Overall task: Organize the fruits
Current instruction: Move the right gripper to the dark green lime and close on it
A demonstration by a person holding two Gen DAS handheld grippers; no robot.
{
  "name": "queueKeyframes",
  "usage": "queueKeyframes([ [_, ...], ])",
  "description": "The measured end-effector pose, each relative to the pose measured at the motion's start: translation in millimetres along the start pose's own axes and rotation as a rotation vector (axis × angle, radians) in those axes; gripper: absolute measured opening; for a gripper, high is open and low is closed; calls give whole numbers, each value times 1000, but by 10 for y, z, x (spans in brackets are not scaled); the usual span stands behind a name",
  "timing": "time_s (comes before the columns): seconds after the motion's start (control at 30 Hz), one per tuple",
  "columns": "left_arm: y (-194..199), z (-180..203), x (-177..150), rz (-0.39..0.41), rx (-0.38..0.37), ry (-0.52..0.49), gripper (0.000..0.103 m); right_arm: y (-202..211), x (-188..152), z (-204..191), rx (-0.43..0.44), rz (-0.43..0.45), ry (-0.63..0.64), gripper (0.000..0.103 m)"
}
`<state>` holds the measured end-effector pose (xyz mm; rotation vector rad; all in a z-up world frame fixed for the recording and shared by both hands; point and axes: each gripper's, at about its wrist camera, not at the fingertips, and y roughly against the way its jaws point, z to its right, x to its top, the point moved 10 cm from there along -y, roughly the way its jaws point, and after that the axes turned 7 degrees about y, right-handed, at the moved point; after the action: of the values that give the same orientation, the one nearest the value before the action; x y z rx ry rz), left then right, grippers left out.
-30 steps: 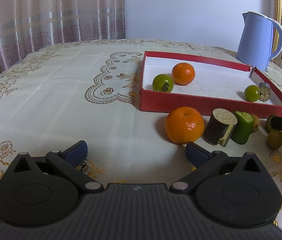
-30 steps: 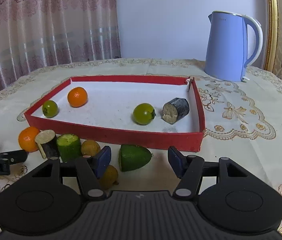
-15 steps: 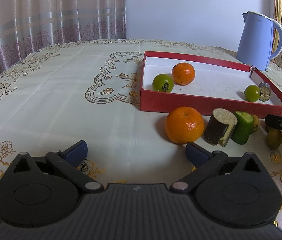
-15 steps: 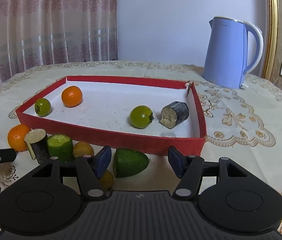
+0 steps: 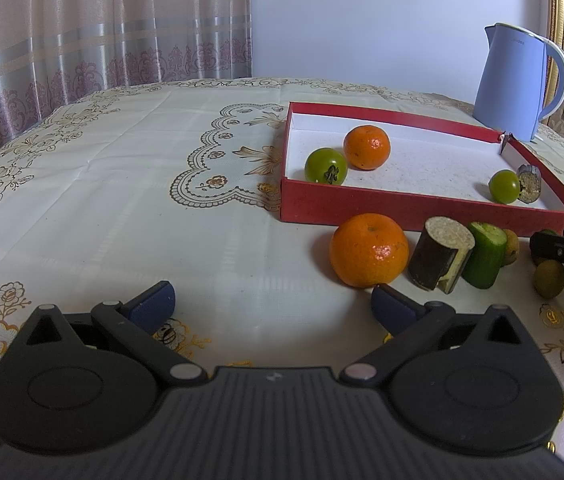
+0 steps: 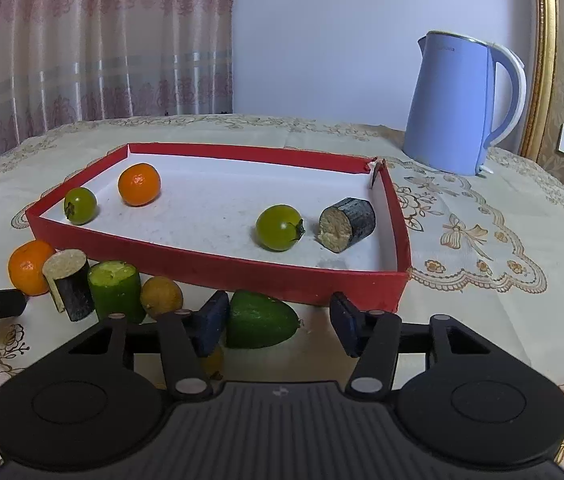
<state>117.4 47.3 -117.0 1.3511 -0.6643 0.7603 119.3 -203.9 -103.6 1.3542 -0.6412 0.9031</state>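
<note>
A red tray (image 6: 218,270) holds an orange (image 6: 139,184), two green tomatoes (image 6: 278,227) and a dark eggplant chunk (image 6: 347,224). In front of it lie an orange (image 5: 369,255), a dark eggplant piece (image 5: 440,254), a cucumber piece (image 5: 485,254), small yellow-brown fruits (image 6: 161,295) and a green lime half (image 6: 260,325). My right gripper (image 6: 278,326) is open with the lime half between its fingers, near the left pad. My left gripper (image 5: 272,305) is open and empty on the cloth, just left of and before the loose orange.
A blue electric kettle (image 6: 462,106) stands behind the tray's right corner. The table carries a cream embroidered cloth (image 5: 122,184). Curtains hang at the back left. The right gripper's finger (image 5: 562,246) shows at the left wrist view's right edge.
My right gripper has moved forward and lower, so the lime half now sits between its fingers. The left gripper has not moved.
</note>
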Motion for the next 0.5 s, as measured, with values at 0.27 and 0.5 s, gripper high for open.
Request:
queueKeyframes([
  [0.27, 0, 0, 0, 0, 0, 0, 103, 2, -2, -6, 4, -1, -3, 52],
  [0.5, 1, 2, 1, 0, 0, 0, 103, 25, 14, -32, 11, 2, 6, 38],
])
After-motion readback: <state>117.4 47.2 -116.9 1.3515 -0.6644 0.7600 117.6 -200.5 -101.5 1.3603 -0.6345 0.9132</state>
